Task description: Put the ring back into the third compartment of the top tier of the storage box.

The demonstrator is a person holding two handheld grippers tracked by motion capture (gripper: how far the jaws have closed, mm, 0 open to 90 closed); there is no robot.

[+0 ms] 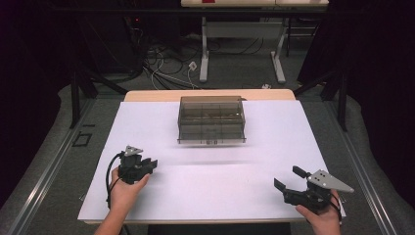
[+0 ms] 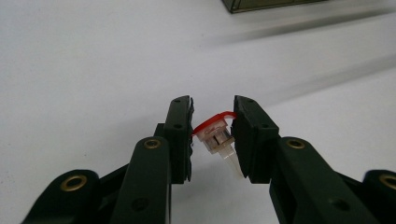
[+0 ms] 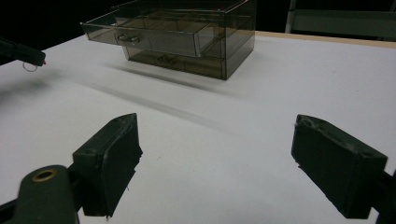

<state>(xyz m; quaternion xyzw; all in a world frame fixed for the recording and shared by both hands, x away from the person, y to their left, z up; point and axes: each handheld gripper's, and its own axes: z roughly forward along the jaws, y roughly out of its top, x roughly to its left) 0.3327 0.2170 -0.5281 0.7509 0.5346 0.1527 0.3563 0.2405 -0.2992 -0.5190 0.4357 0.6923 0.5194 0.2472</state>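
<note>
A smoky see-through drawer box stands at the back middle of the white table. In the right gripper view the drawer box has its upper drawer pulled partly out. My left gripper hovers at the front left, well short of the box. It is shut on a small clear plastic piece with a red cap, pinched between the two pads of the left gripper. My right gripper sits at the front right, and the right gripper stands wide open with nothing between its jaws.
Dark floor with cables and another table's legs lies beyond the far edge. Black frame posts stand at both sides. Bare white surface stretches between the grippers and the box.
</note>
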